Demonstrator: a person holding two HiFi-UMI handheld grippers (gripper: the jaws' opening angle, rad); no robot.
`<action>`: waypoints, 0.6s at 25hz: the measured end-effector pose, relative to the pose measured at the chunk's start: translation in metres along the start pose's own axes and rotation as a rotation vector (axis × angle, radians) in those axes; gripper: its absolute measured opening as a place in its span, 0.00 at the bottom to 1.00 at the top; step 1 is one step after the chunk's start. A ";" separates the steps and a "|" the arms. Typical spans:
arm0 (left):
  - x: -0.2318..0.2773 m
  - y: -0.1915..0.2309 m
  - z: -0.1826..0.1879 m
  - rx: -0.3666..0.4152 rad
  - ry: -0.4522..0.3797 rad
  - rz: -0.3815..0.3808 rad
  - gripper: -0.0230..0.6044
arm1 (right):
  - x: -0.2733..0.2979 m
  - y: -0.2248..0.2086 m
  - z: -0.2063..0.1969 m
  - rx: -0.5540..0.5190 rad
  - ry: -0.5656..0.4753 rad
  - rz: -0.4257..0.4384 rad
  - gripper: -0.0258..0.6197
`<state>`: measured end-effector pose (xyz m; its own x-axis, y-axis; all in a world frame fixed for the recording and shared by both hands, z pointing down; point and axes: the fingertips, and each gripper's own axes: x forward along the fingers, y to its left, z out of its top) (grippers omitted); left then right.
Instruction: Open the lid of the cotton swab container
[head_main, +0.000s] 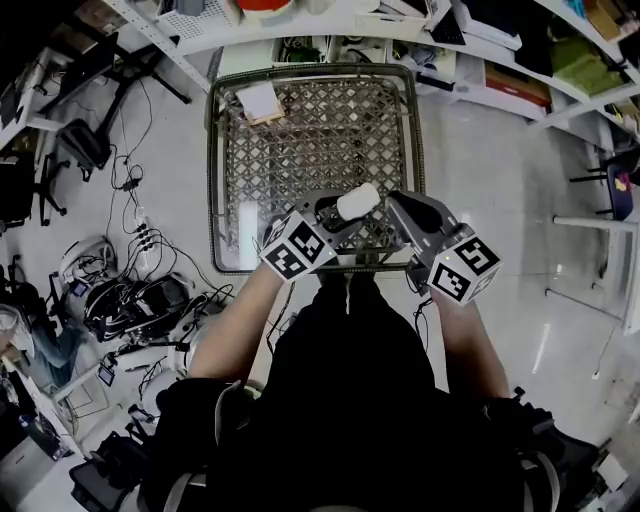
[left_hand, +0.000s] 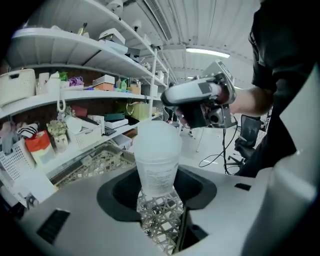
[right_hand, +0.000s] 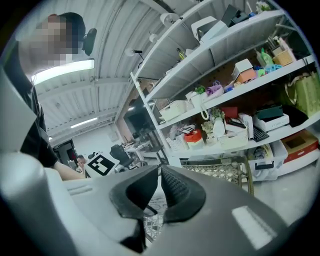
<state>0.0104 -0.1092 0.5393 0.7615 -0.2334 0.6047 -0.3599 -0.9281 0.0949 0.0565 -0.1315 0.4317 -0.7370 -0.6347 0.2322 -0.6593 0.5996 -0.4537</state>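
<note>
- Shelving (left_hand: 70, 42): stocked racks stand beyond the work area, at 12 o'clock from you.
- Wire basket (head_main: 213, 180): an open-mesh cart basket lies directly below both of your hands. There is no desk here, and the task's thing is held in the air above the mesh.
- Left hand-held gripper (head_main: 345, 215): your jaws stand wide and are clamped on the lower body of the cotton swab container, which sits upright between the pads.
- Right hand-held gripper (head_main: 397, 207): your jaws are together with nothing between them. It hangs just beside the container at its 3 o'clock in the head view, near it but not touching.
- Cotton swab container (left_hand: 157, 162): a frosted, translucent tub that widens toward the top and carries a printed label on its side.
- Lid (left_hand: 156, 131): the domed cap appears seated on the container.
- Progress, as a judgement: the container is lifted and secured, so the holding step is done. The opening step is not begun. Your right jaws would need to part, take the lid and pull it off.
</note>
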 end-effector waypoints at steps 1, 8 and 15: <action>-0.005 0.002 0.007 0.001 0.003 0.003 0.35 | -0.003 -0.001 0.006 -0.012 -0.005 0.000 0.09; -0.040 0.010 0.055 0.009 -0.005 0.047 0.35 | -0.025 -0.004 0.045 -0.083 -0.035 0.020 0.19; -0.061 -0.002 0.084 0.016 -0.028 0.033 0.35 | -0.033 0.013 0.061 -0.150 -0.042 0.113 0.27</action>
<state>0.0101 -0.1174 0.4356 0.7641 -0.2719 0.5851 -0.3767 -0.9242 0.0625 0.0817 -0.1326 0.3660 -0.8029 -0.5770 0.1497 -0.5897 0.7322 -0.3408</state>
